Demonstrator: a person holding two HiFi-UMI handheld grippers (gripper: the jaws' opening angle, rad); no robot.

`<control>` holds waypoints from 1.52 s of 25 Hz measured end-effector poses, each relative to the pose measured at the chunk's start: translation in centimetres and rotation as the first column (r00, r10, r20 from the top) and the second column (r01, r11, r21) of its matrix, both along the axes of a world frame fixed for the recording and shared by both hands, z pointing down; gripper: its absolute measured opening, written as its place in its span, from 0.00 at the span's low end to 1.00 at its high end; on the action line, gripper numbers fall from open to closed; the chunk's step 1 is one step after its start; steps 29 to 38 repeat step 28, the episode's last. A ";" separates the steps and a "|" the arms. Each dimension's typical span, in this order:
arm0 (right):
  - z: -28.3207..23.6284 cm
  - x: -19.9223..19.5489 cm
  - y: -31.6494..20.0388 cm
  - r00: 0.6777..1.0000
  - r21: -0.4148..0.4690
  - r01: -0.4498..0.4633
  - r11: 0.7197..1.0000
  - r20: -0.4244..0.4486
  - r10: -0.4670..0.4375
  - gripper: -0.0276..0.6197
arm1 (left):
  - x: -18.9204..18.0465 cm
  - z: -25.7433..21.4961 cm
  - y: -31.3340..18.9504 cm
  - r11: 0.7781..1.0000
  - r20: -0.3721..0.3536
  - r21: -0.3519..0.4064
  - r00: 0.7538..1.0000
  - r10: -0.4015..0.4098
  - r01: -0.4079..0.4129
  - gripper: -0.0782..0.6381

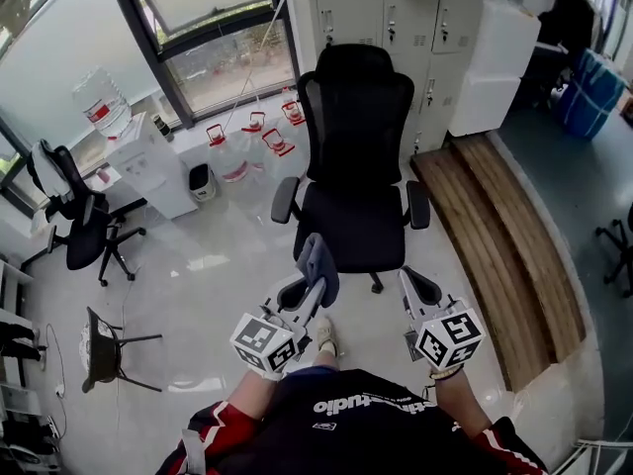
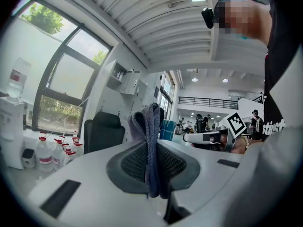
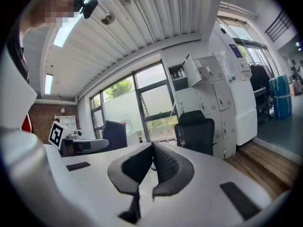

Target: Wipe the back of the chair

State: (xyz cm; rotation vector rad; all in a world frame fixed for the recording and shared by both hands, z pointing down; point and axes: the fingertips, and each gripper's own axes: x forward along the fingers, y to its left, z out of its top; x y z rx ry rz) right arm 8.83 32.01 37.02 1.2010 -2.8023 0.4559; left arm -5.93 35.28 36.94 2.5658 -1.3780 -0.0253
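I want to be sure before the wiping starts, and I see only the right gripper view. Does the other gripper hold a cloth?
Observer: Yes. In the left gripper view, the left gripper is shut on a folded blue-grey cloth.
Operator: Does the cloth touch the chair now?
Observer: No. In the head view, the cloth is held up in the air in front of the black chair, apart from it.
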 end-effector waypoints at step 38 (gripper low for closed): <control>-1.6 11.1 13.6 0.998 0.032 0.001 0.999 0.057 -0.003 0.06 | 13.4 -2.3 12.6 0.999 0.033 0.028 0.999 0.032 -0.033 0.19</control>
